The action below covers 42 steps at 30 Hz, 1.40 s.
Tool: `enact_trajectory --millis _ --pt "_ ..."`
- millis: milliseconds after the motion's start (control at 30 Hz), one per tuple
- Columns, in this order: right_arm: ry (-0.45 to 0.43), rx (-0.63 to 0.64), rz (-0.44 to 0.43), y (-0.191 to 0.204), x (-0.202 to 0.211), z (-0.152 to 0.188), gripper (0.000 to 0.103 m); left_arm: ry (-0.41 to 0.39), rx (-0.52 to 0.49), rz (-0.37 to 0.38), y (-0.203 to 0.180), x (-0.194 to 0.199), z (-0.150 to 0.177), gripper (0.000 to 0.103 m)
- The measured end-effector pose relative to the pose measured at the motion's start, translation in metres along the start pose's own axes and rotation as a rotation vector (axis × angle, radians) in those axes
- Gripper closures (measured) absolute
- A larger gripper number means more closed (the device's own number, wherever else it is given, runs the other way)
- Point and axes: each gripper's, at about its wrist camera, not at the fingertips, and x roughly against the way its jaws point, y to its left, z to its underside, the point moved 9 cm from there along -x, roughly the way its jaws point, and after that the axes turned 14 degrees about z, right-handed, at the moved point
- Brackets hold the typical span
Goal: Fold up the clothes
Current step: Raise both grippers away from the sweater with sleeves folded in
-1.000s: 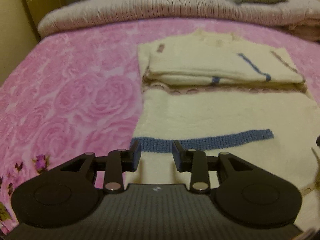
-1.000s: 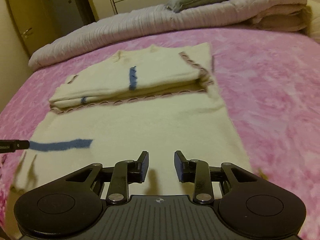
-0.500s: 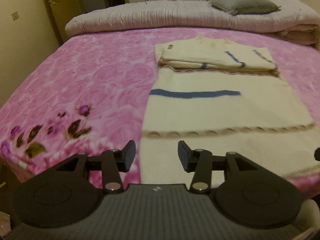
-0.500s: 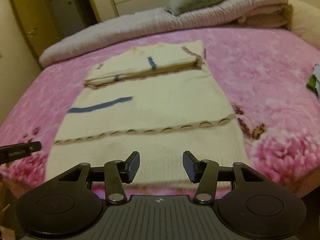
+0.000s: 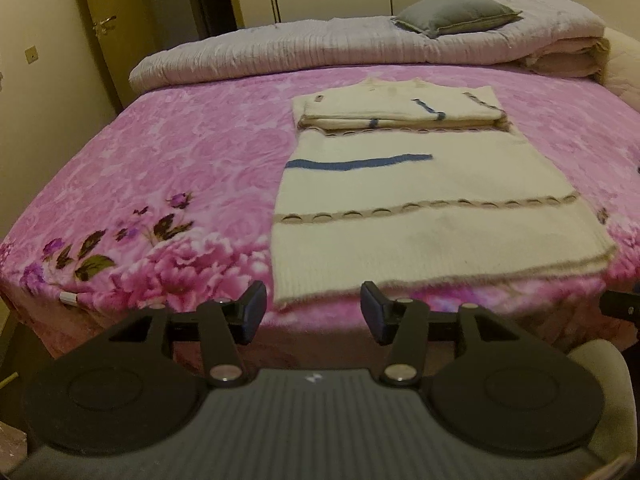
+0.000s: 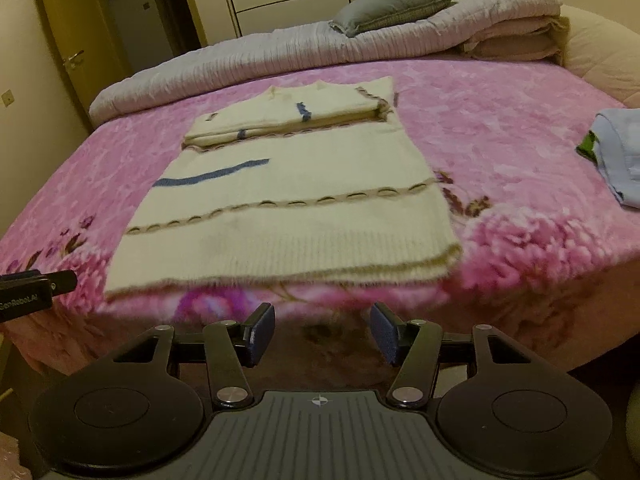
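A cream knitted sweater (image 5: 420, 208) with a blue stripe and a tan scalloped band lies flat on the pink floral bedspread (image 5: 168, 168). Its far part is folded over onto itself. Its ribbed hem lies at the bed's near edge. It also shows in the right wrist view (image 6: 292, 208). My left gripper (image 5: 313, 312) is open and empty, held just off the bed's near edge before the hem's left end. My right gripper (image 6: 322, 334) is open and empty, below and in front of the hem. The left gripper's tip shows at the right wrist view's left edge (image 6: 36, 284).
A rolled pale quilt (image 5: 340, 48) and a grey pillow (image 5: 452, 14) lie along the bed's far side. A folded light blue garment (image 6: 620, 156) lies on the bedspread (image 6: 500, 120) at the right. A door (image 5: 108, 28) and wardrobe stand behind.
Both grippers have pulled back from over the sweater to beyond the bed's near edge, and their jaws have opened wider. The sweater lies still.
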Motion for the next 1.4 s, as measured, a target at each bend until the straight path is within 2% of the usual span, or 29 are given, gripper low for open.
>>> enact_trajectory --millis 333,700,1100,1400 --pt "-0.067 0.009 -0.003 -0.005 0.024 0.004 0.046 -0.03 -0.045 0.017 -0.021 0.021 0.01 0.05" --pt "-0.117 0.033 0.031 -0.004 0.028 -0.013 0.046 -0.041 -0.044 0.019 -0.018 0.019 0.003 0.049" --pt "-0.087 0.049 0.036 -0.002 0.002 -0.035 0.046 -0.002 -0.002 -0.035 0.015 -0.007 -0.009 0.049" --pt "-0.047 0.058 0.053 -0.002 -0.026 -0.047 0.046 0.05 0.042 -0.048 0.038 -0.034 -0.011 0.049"
